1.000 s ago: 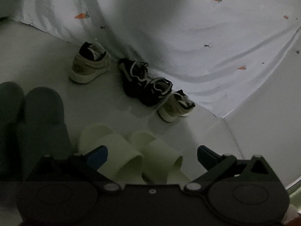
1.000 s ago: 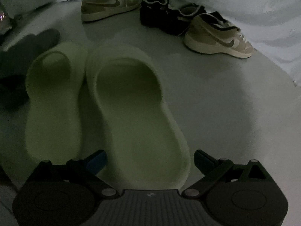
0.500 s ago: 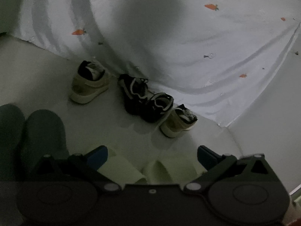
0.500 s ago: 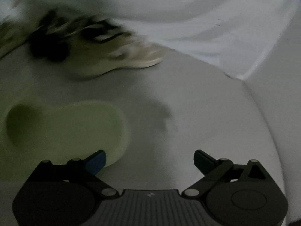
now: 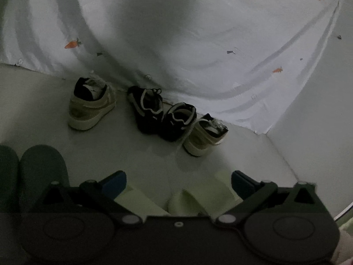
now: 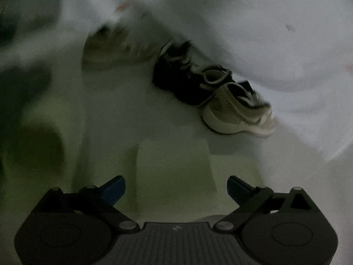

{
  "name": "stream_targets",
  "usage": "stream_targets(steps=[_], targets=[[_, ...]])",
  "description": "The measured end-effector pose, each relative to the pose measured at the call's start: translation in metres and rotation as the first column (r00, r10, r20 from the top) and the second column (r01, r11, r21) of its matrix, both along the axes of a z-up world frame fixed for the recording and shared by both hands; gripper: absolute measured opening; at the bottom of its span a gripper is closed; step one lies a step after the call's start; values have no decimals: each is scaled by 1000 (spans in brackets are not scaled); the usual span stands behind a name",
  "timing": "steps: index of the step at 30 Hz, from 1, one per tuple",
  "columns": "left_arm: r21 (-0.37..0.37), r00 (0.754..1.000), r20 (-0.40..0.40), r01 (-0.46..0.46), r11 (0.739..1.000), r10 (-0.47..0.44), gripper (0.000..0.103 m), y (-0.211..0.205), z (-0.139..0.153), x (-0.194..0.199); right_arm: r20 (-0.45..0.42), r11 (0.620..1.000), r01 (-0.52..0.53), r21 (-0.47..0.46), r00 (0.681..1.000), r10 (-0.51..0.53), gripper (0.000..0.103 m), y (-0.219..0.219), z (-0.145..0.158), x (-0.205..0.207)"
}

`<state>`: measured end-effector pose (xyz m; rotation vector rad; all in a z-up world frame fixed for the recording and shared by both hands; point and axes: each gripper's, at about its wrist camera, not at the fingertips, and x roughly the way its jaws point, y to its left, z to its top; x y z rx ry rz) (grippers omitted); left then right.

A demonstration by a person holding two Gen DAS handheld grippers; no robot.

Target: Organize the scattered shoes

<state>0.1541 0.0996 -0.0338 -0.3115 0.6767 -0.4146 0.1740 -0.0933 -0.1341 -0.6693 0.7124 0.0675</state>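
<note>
Motion blur smears the far beige sneaker [image 6: 114, 46]; the pale slippers [image 5: 198, 196] sit half-hidden.

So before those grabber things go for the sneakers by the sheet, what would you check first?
1. Left gripper open, nothing held: ok.
2. Right gripper open, nothing held: ok.
3. Tan sneakers paired: not ok; one lies left of the black sneakers, the other right.
4. Black sneakers together: ok, side by side.
5. Pale green slippers paired, below the left gripper: ok.
6. Right wrist view sharp: not ok, blurred.
</note>
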Motion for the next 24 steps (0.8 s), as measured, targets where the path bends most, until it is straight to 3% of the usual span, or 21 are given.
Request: stream_targets(steps=[7,14,17,19,21,24], targets=[[-4,1000,-29,-5,1000,5,103,-2,-8,-16,-84,990,114,86,991,-106,99,-42,7,-8],[23,999,-7,51,998,-50,103,-19,-7,-26,-131,963,268,1,955,-265,99,-108,7,-45],[21,998,-14,56,998,-56,103,-21,-9,-30,-130,960,261,98,960,-247,99,-126,26,-60],[14,998,-18,54,998,-54,103,-20,-10,-30,-124,932,262,252,964,-237,100,-133,40,-60],[-2,999,-19,44,999,-44,103,-19,-10,-30,-152,834,277,477,961,-232,102,-141,46,-50],[-10,999,-10,37,999,-38,103,-18,-7,-30,-223,734,334,591,942,-249,102,-139,28,-18]])
